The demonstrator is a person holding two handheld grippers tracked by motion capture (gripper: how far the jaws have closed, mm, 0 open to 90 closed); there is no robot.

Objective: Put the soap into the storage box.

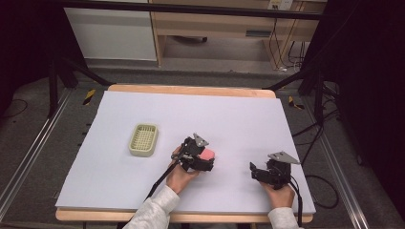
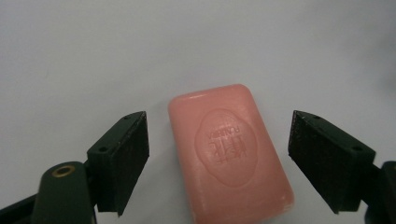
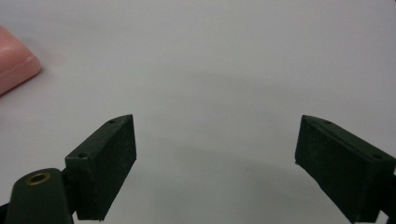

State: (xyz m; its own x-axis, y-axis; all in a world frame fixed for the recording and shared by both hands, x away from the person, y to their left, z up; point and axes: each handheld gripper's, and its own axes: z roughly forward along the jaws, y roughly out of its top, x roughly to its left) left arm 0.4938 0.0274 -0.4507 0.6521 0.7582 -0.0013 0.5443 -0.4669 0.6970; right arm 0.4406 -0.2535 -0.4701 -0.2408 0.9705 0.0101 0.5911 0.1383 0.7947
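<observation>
Pink soap bar (image 2: 230, 151) flat on the white table cover (image 1: 239, 114), embossed face up, just right of the table's middle, and the left gripper (image 1: 203, 157) is right over it. In the left gripper view the bar sits between the two black jaws, its long axis running away from the camera and leaning a touch to the left at the far end, so the pads (image 2: 125, 154) face its long sides. The jaws are spread, with a clear gap on each side, wider on the right; nothing is pinched. The bar's near end is cut off by the bottom edge there, and the stamped lettering is too soft to read. From above, the gripper body hides most of the soap; a pink corner peeks out. The right gripper (image 1: 260, 172) rests well off to the right, jaws wide apart over bare cover, so the left is clearly nearer. A pale green slotted soap dish (image 1: 143, 139) waits to the left, apart from both.
</observation>
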